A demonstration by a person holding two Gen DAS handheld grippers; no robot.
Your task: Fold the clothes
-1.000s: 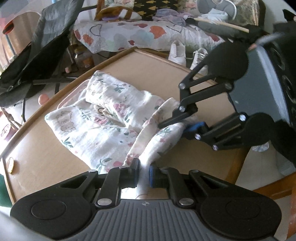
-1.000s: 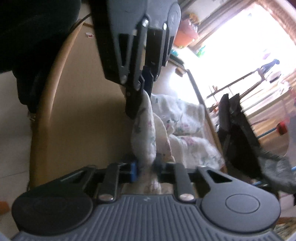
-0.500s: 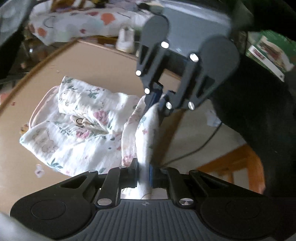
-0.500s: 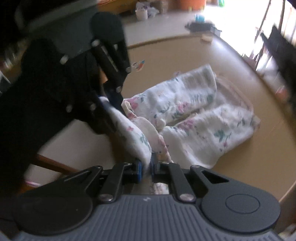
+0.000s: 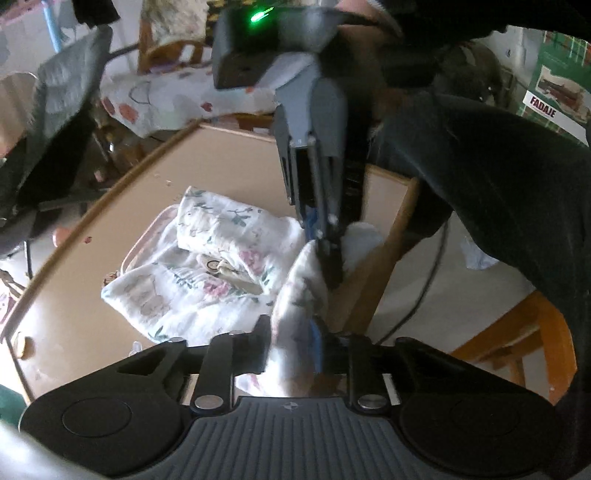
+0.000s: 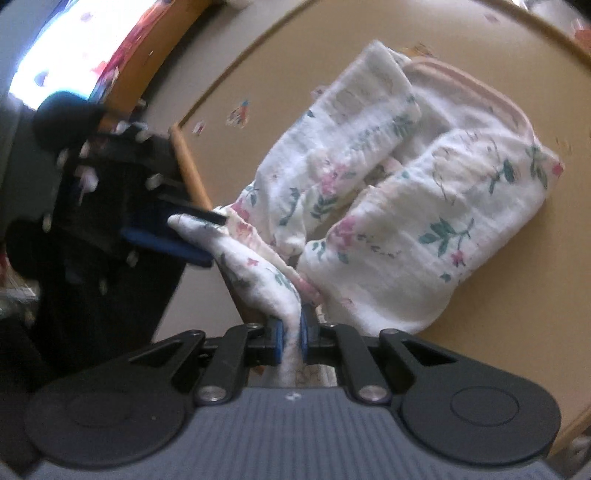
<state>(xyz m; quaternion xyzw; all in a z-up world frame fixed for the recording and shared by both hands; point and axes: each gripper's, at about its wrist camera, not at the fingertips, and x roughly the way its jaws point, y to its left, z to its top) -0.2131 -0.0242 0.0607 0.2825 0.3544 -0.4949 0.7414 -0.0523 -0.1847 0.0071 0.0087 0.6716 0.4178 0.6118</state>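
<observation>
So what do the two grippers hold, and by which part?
Both hold the floral garment: left gripper and right gripper each pinch its raised near edge.

Room dim overall, daylight only. Left wrist view murky: dark sleeve [image 5: 498, 192] fills the right side almost black, right gripper [image 5: 328, 258] smeared by motion blur, small green indicator light [image 5: 258, 15] glowing at top. Floral cloth [image 5: 221, 266] is the brightest patch, mildly washed out. Right wrist view lighter: window glare [image 6: 55, 59] blown out white at upper left, desk [image 6: 288, 74] evenly lit, soft shadows under cloth folds. Left gripper [image 6: 199, 236] blurred, dark, detail lost. Strong fisheye bending at desk rim in both views; corners vignetted and soft
</observation>
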